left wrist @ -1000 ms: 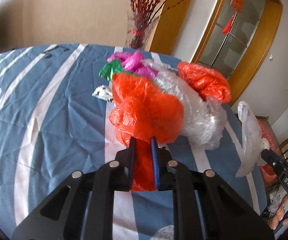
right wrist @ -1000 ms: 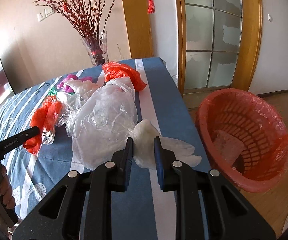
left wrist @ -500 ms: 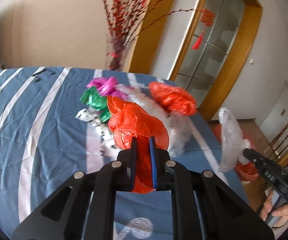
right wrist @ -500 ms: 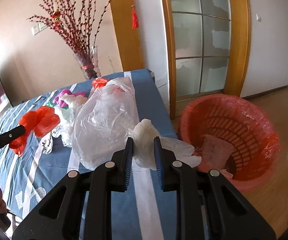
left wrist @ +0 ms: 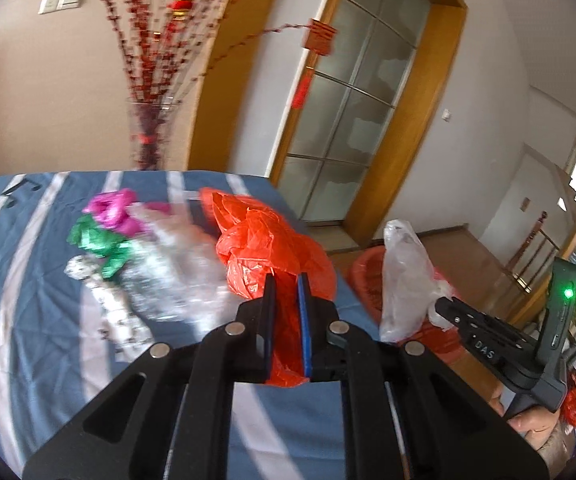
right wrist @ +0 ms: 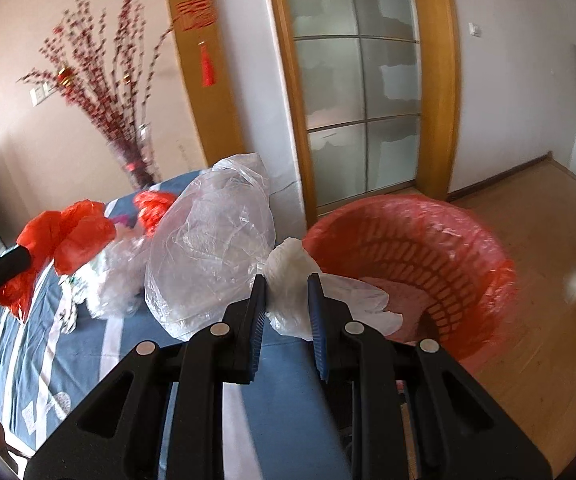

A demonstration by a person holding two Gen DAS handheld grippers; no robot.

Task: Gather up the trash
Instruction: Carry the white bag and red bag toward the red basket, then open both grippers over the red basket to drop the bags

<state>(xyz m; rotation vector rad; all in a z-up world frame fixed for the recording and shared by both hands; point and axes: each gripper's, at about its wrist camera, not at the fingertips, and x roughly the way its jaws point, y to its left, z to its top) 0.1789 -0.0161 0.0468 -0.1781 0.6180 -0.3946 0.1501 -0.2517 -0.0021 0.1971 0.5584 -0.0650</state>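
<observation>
My left gripper [left wrist: 286, 280] is shut on a crumpled orange plastic bag [left wrist: 264, 248], lifted above the blue striped tablecloth [left wrist: 28, 320]. The same orange bag [right wrist: 68, 232] hangs at the left of the right wrist view. My right gripper [right wrist: 286, 280] is shut on a clear plastic bag [right wrist: 212, 240] by its white bunched end [right wrist: 288, 276], held just left of a red basket [right wrist: 468, 264] lined with a red bag. In the left wrist view that clear bag [left wrist: 404, 276] dangles from the right gripper [left wrist: 442, 304] in front of the basket [left wrist: 362, 276].
Pink [left wrist: 114, 210], green [left wrist: 96, 240], silver and clear wrappers [left wrist: 168, 272] lie heaped on the table. Another orange bag [right wrist: 154, 204] sits farther back. A glass vase of red branches [left wrist: 148, 136] stands at the table's far edge. The basket rests on a wood floor [right wrist: 548, 240] beside a glass door.
Both grippers have risen and swung right toward the basket with their bags. The orange bag has come off the heap, and the basket now fills more of the right wrist view.
</observation>
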